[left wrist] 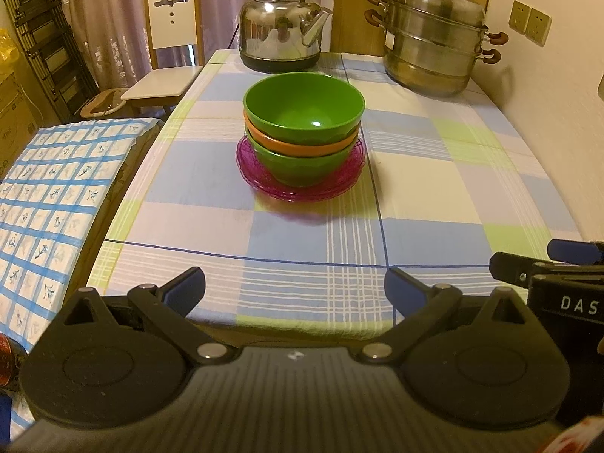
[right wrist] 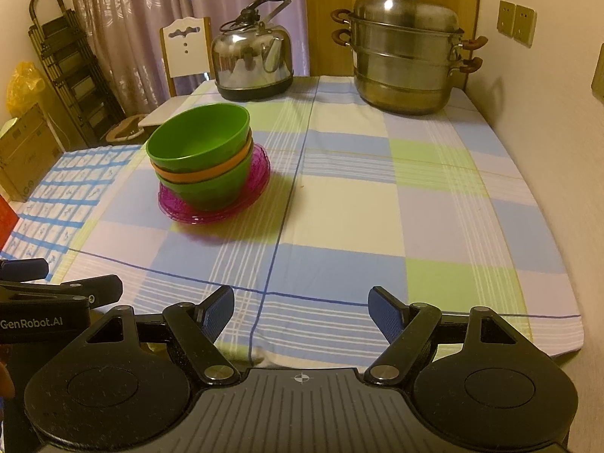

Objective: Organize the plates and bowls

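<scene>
Three bowls are nested in one stack: a green bowl (left wrist: 304,104) (right wrist: 198,137) on top, an orange bowl (left wrist: 298,145) (right wrist: 204,173) under it, and another green bowl (left wrist: 302,170) (right wrist: 215,188) at the bottom. The stack rests on a pile of purple plates (left wrist: 302,188) (right wrist: 215,213) on the checked tablecloth (left wrist: 226,226) (right wrist: 358,207). My left gripper (left wrist: 296,290) hangs open over the near table edge, well short of the stack, with nothing between its blue pads. My right gripper (right wrist: 302,313) is likewise open and empty, to the right of the stack.
A steel kettle (left wrist: 283,34) (right wrist: 251,62) and a tiered steel steamer pot (left wrist: 434,45) (right wrist: 406,53) stand at the table's far edge. A white chair (left wrist: 171,45) (right wrist: 185,51) is at the far left. A wall (right wrist: 547,132) runs along the right side.
</scene>
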{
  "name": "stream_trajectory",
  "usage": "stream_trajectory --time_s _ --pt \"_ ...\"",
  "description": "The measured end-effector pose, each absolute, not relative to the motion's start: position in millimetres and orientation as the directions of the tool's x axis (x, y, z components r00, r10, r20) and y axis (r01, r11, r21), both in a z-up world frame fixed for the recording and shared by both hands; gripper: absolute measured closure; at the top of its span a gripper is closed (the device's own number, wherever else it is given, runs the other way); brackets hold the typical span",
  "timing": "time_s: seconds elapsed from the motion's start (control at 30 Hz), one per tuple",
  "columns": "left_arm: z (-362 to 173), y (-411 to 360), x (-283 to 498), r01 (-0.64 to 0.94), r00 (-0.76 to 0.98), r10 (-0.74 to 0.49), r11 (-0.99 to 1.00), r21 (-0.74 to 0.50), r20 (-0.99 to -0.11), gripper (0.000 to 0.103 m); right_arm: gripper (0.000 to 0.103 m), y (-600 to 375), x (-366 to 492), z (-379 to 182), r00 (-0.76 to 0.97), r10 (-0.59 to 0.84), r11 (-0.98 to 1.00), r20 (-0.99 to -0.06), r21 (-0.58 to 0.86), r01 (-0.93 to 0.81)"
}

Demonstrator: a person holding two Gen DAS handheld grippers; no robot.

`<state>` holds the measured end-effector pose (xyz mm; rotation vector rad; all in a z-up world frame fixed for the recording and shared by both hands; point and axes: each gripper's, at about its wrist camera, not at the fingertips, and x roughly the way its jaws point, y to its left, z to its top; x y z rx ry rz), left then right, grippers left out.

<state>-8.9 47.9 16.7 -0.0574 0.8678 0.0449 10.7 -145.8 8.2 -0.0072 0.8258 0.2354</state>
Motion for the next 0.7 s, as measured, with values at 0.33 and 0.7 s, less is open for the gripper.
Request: stream_trajectory --time_s 0.33,0.7 --pt "16.7 46.3 -8.1 -0.066 0.647 0.017 0.997 -0.034 -0.762 0.002 0.025 -144.8 10.8 5.8 0.653 0.207 0.974 -0.729 0.087 -0.211" --pt "16.4 44.9 -8.6 -0.064 0.647 0.015 0.997 -0.035 -0.763 0.002 0.025 -145.1 10.6 5.8 0.653 0.207 0.974 -0.728 0.09 -0.208"
